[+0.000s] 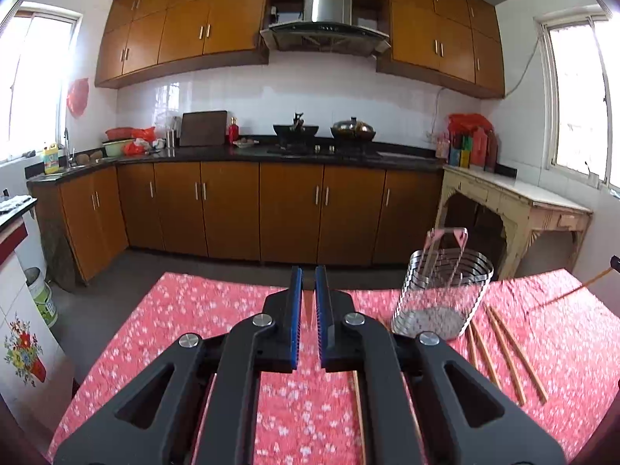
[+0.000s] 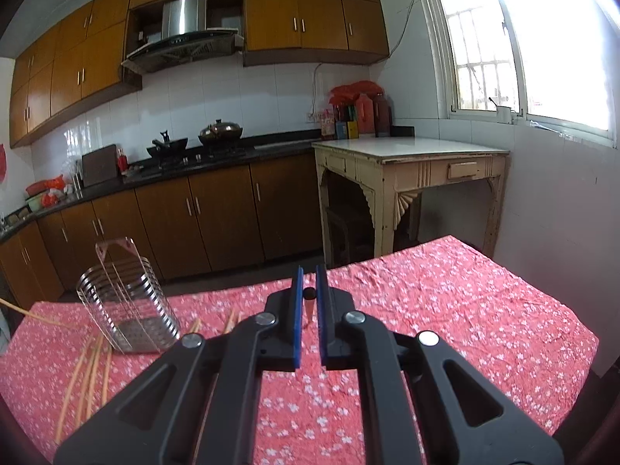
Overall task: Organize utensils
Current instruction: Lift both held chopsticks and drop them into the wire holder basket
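Note:
A wire utensil holder (image 1: 441,294) stands on the red flowered tablecloth (image 1: 193,310), right of my left gripper (image 1: 309,283). Several wooden chopsticks (image 1: 503,352) lie on the cloth beside the holder. My left gripper's jaws stand narrowly apart with nothing between them. In the right wrist view the holder (image 2: 128,306) stands far left, with chopsticks (image 2: 89,376) lying near it. My right gripper (image 2: 309,283) is shut on a chopstick (image 2: 309,306) with a dark tip, held end-on between the blue pads. That held chopstick shows in the left wrist view (image 1: 573,290) at the far right, above the cloth.
Kitchen counter with stove and pots (image 1: 321,131) runs along the far wall. A worn cream side table (image 2: 410,162) stands at the right under a window. Table edge (image 1: 232,277) lies just beyond the left gripper.

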`<state>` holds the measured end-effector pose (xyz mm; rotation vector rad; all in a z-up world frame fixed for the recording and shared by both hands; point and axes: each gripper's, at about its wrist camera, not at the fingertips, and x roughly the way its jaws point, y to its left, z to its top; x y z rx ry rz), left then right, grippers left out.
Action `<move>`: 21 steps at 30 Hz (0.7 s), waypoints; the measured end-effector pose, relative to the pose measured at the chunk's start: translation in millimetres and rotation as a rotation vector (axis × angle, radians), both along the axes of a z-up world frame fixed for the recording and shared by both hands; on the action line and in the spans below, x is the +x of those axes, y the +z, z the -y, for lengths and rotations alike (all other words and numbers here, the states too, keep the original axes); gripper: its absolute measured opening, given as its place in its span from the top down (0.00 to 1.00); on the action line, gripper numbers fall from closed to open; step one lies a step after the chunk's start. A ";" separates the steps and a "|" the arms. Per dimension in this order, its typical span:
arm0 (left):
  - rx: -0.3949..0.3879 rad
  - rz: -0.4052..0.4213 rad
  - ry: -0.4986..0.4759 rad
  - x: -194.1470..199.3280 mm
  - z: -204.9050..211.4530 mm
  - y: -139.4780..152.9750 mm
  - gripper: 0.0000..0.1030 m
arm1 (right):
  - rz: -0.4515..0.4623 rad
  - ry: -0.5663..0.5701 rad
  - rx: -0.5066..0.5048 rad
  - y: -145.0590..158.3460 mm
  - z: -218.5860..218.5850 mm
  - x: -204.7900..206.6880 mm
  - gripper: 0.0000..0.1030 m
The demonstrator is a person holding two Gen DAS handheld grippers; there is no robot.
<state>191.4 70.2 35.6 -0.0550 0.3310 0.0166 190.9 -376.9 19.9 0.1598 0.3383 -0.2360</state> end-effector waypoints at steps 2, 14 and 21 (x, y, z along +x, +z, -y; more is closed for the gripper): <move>-0.003 0.014 0.008 2.2 -1.3 7.6 0.93 | 0.011 0.008 0.013 8.8 2.7 2.1 0.93; 0.021 0.077 -0.004 -4.5 2.1 38.0 0.93 | 0.046 0.100 0.069 49.3 -7.5 -8.0 0.93; 0.019 0.101 -0.037 -8.3 11.0 52.4 0.93 | 0.067 0.169 0.070 76.0 -27.3 -8.0 0.93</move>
